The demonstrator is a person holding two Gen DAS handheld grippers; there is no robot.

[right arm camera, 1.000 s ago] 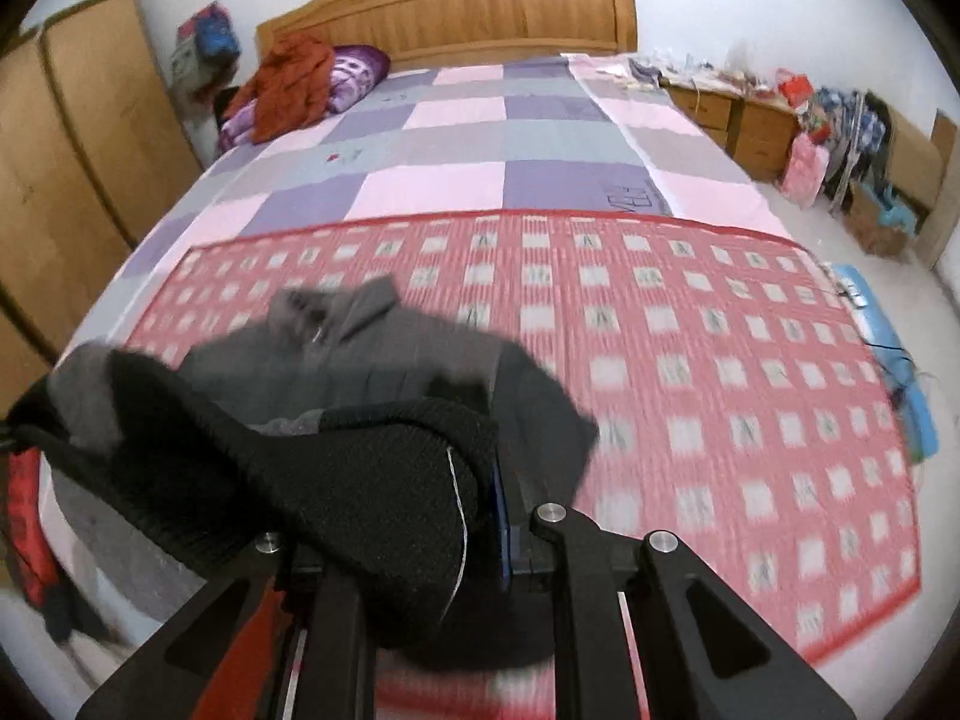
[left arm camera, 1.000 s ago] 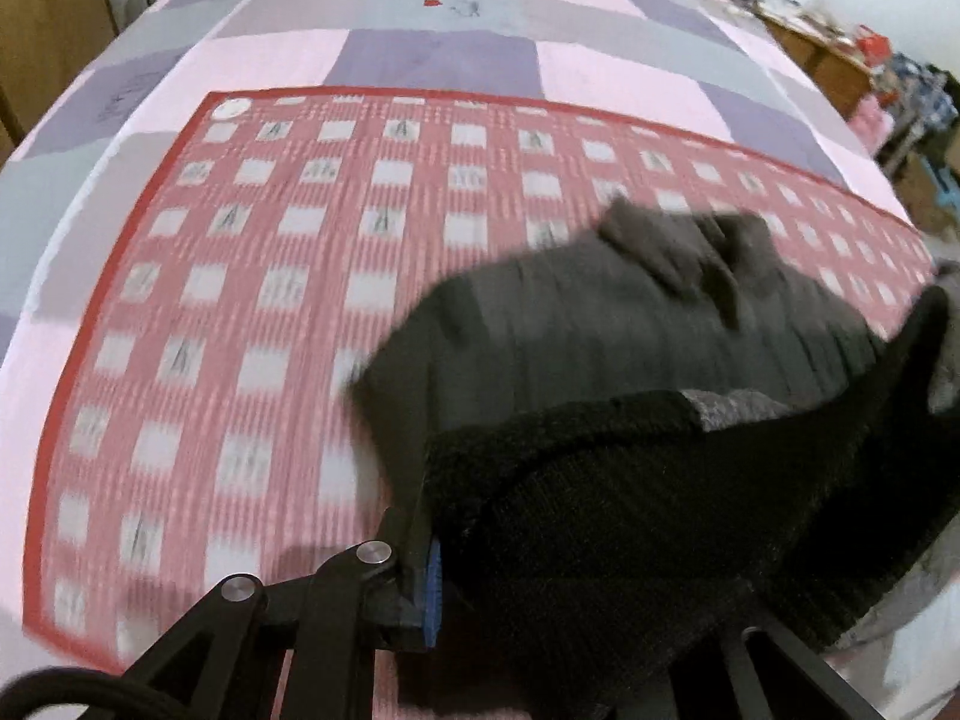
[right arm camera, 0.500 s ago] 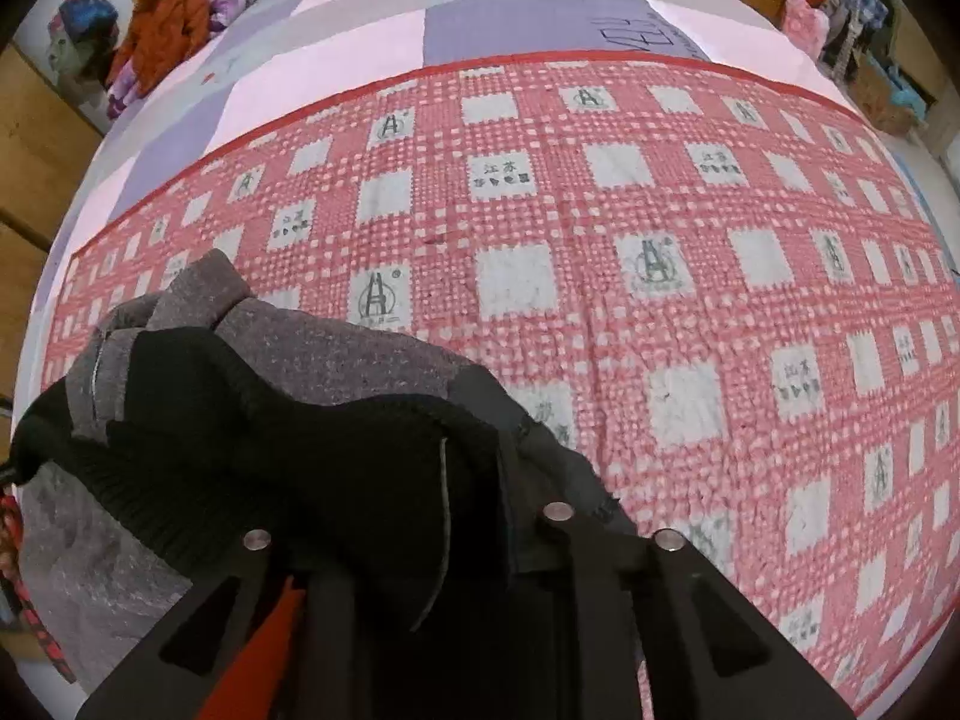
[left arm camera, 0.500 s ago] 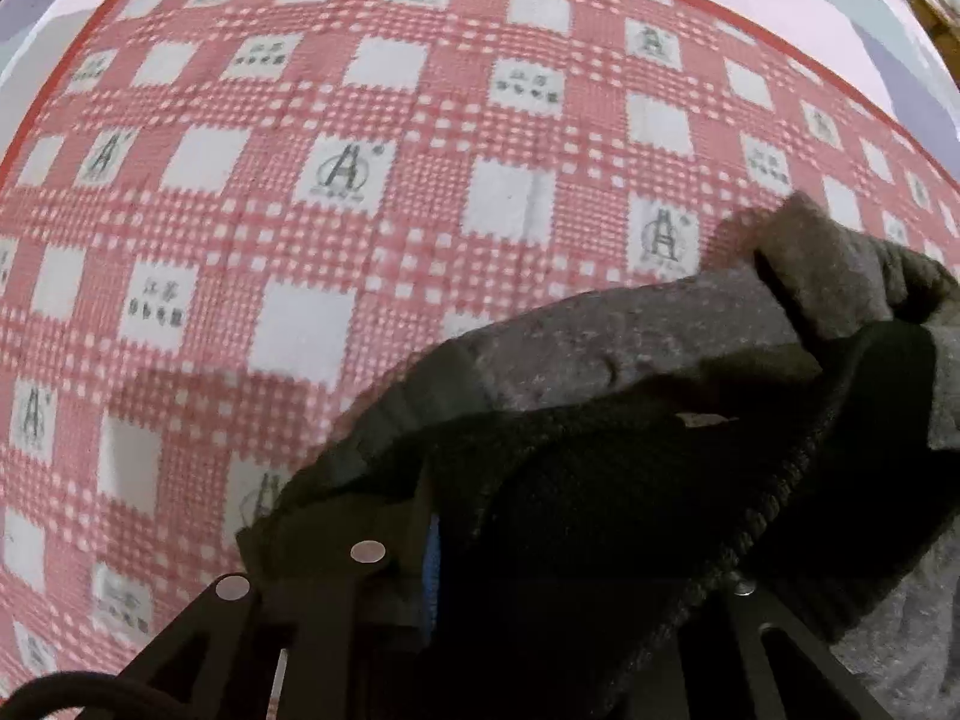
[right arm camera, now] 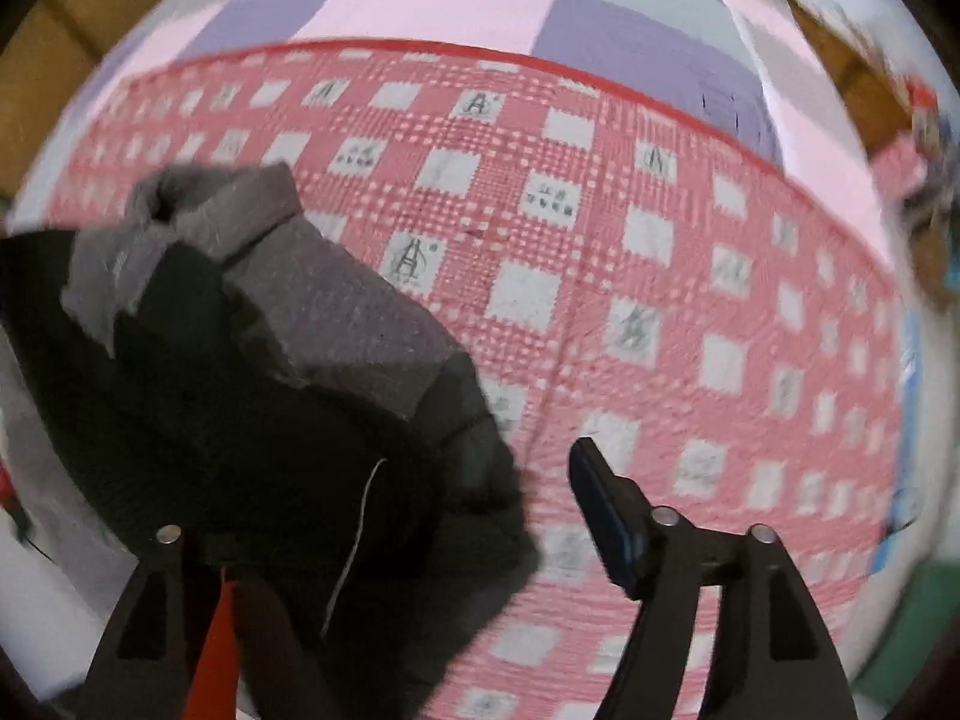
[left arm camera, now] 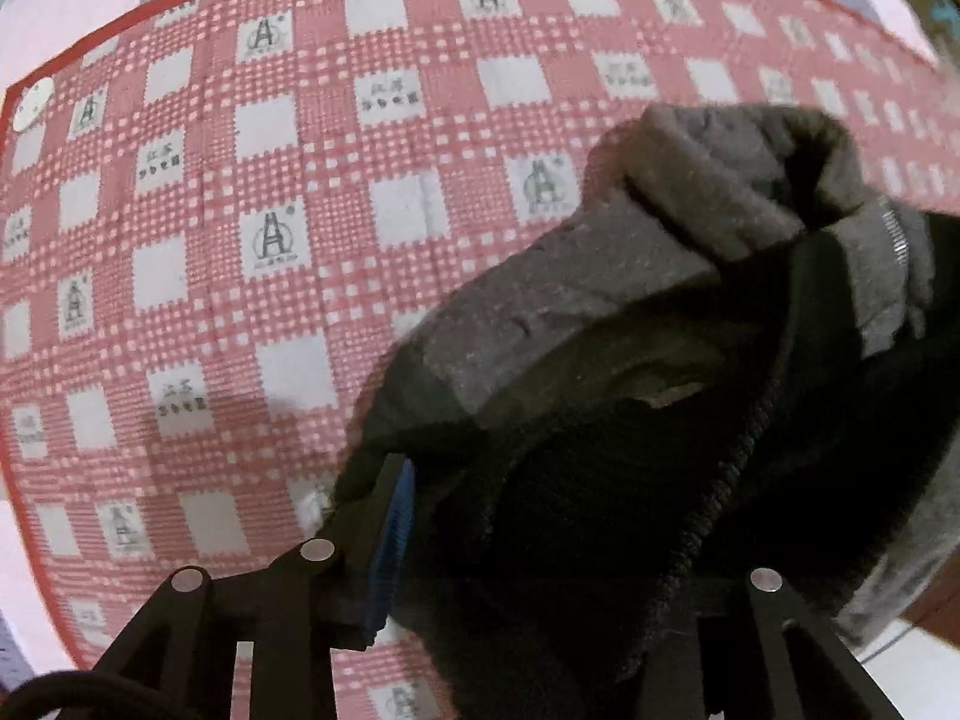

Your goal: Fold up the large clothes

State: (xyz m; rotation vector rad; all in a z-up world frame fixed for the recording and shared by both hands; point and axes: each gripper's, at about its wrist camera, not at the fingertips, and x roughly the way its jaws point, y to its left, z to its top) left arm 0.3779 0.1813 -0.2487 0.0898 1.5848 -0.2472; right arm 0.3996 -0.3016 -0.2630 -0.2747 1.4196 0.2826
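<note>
grey-and-black garment laid down on the checked sheet, both jaws easing apart

the bed [right arm camera: 444, 6], in pink, lilac and grey squares, fills the far part of the right wrist view. over it lies the red-and-white checked sheet [left arm camera: 252, 276], printed with small logos and edged in red. on that sheet rests the garment [left arm camera: 600, 312], a grey top with a black knitted layer folded over it (collar end pointing away from both cameras).

the left hand-held gripper [left arm camera: 558, 552] points down at the near edge of the black knit. its jaws have just been opening; the blue-padded finger stands at the left edge of the cloth and the dark fabric fills the gap, hiding the other finger, so i cannot tell whether the pads press on it.

the right hand-held gripper [right arm camera: 384, 516] has also just been opening and stands wide. its right finger [right arm camera: 606, 510] is clear of the garment over bare sheet, while the black knit covers the left one.
</note>
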